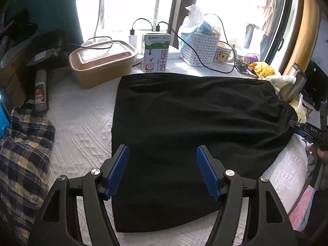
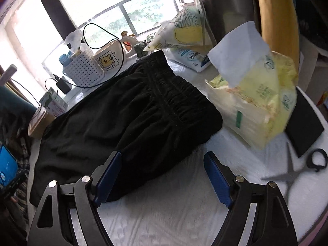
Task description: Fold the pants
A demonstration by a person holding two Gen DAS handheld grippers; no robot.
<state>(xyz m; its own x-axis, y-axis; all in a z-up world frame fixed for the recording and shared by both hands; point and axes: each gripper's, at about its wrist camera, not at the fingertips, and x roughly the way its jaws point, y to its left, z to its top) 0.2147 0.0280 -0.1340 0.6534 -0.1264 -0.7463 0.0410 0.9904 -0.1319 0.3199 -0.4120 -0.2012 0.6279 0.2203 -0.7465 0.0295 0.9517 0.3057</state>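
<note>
Black pants (image 1: 194, 127) folded flat on white-covered table (image 1: 82, 127). Left claw (image 1: 162, 170) wide, empty above them; right claw (image 2: 162, 176) wide, empty, near waistband (image 2: 174, 94).

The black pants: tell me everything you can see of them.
The black pants are soft, matte, knit-looking fabric with a gathered elastic waistband. They lie flat, folded into a wide block, on the white textured cover. The waistband end lies beside the yellow tissue pack. Neither open gripper grips them.
</note>
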